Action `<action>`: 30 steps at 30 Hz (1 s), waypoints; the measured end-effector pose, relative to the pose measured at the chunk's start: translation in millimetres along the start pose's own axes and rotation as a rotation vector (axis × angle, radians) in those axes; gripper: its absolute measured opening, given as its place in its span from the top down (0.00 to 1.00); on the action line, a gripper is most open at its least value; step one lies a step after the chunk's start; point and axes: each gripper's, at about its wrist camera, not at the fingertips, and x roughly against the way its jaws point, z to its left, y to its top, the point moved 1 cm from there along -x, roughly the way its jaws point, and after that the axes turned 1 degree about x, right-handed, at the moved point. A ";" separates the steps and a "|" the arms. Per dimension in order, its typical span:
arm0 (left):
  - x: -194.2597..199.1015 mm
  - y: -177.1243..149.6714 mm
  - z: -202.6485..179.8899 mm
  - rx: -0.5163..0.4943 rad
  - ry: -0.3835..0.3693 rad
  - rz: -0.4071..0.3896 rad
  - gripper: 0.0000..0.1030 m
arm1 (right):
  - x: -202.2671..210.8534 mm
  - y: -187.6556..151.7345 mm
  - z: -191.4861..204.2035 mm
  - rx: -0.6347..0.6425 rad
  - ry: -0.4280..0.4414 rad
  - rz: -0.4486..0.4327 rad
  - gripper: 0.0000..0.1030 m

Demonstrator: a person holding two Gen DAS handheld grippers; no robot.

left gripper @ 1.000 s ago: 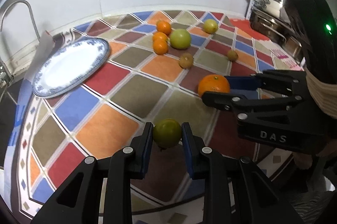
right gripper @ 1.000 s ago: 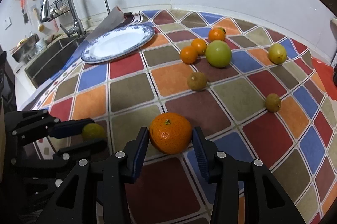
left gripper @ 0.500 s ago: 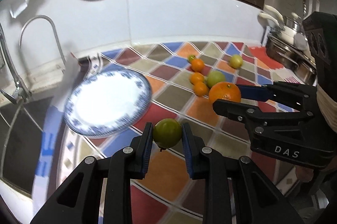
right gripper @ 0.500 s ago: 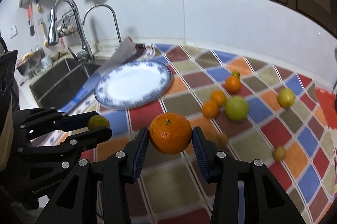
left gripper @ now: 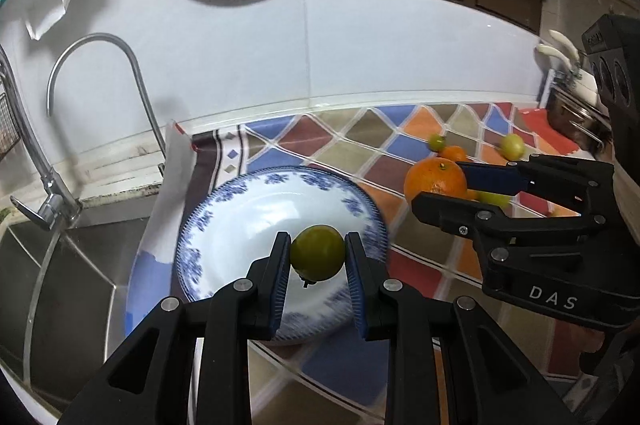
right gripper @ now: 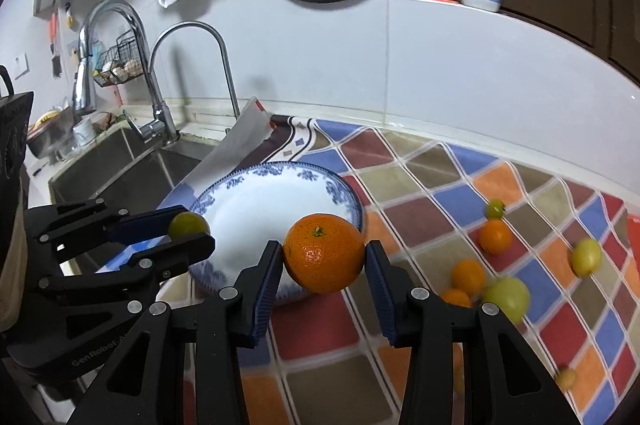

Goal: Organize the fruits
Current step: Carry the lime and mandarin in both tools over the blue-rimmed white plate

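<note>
Checkered cloth (right gripper: 420,185) covered the worktop, its sink-side edge carrying the blue-rimmed plate (left gripper: 224,209). I had my left gripper (left gripper: 318,257) clenched on a small green fruit (left gripper: 318,252), held above the plate's near part. My right gripper (right gripper: 324,261) grasped a large orange (right gripper: 324,253) over the plate's right rim. Other oranges (right gripper: 496,236) and greenish fruits (right gripper: 508,299) lay scattered toward the cloth's right side.
</note>
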 end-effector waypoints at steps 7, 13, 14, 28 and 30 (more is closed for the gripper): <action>-41.8 15.3 38.4 0.016 0.018 0.027 0.73 | -55.7 28.4 9.5 0.015 0.017 0.064 0.58; -83.7 22.9 64.9 0.050 0.010 0.079 0.73 | -101.0 40.4 17.4 0.050 0.015 0.120 0.58; -90.3 23.5 68.2 0.055 0.009 0.090 0.73 | -106.9 41.2 17.7 0.054 0.014 0.129 0.58; -140.7 12.9 86.3 0.060 0.005 0.194 0.73 | -164.8 39.8 11.9 0.025 0.010 0.240 0.58; -143.5 11.0 86.5 0.058 0.002 0.203 0.73 | -166.7 39.4 11.7 0.024 0.008 0.244 0.58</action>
